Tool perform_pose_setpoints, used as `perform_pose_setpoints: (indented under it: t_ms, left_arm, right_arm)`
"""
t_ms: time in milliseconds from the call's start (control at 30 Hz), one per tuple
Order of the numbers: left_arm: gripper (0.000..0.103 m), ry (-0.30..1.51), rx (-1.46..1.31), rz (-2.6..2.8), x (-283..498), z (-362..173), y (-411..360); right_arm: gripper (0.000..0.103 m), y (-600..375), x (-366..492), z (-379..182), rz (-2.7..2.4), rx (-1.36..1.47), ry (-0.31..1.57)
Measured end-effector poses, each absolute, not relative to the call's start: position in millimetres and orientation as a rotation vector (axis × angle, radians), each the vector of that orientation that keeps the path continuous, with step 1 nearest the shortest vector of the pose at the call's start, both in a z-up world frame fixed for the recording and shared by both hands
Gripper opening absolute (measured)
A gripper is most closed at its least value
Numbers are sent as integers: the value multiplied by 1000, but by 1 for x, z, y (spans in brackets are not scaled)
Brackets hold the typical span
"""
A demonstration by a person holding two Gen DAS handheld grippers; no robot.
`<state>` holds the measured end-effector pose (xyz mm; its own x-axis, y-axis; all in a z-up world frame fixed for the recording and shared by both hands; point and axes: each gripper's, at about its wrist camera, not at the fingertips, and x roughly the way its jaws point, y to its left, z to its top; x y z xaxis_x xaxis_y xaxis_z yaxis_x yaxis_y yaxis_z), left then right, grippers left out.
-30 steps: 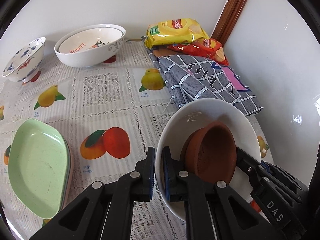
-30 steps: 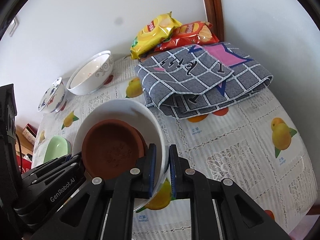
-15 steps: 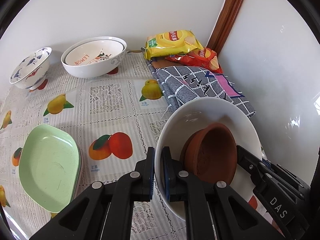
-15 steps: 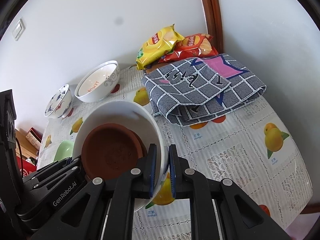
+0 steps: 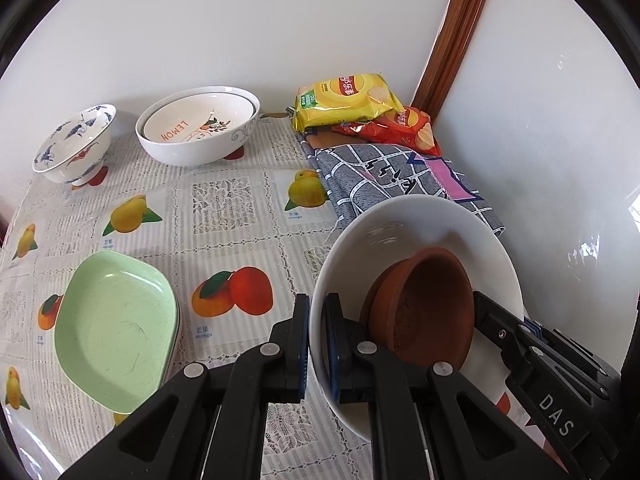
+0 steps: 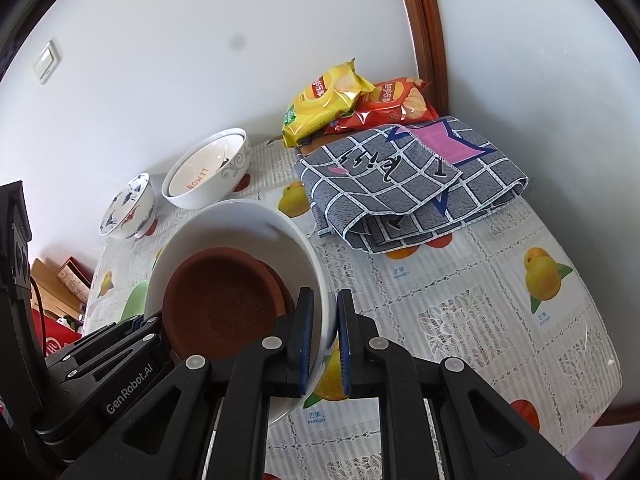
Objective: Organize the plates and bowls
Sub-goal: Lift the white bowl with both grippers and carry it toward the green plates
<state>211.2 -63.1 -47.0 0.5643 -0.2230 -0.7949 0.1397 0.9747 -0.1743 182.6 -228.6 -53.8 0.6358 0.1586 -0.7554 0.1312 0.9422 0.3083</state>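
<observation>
The table under me wears a pale lace-patterned cover printed with mangoes and other fruit, and it runs into a corner of white walls. At the far right a folded grey checked cloth lies on it, with a yellow chip bag and a red chip bag just behind the cloth, near the corner.

I hold a big white bowl with both tools, tilted, above the right part of the table. My left gripper has its fingers closed on the bowl's near-left rim, one finger outside the wall and one inside. My right gripper pinches the opposite rim the same way, fingers clamped across the wall. Inside the white bowl sit brown clay dishes, nested together and leaning against its wall.

To the left, resting on the table, is a stack of pale green oval plates. At the far edge by the wall stands a white bowl lettered LEMON, nested inside another white bowl. Left of that pair, standing apart from it, is a small blue-and-white footed bowl.
</observation>
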Motion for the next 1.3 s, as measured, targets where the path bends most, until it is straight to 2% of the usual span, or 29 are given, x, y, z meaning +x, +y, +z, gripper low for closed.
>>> perform_pose_setpoints:
  t_ms: [1300]
  left_arm:
    - [8,898,-126,-180,194,-23,-25]
  right_arm:
    - [11,-191,173,-26,54,315,837]
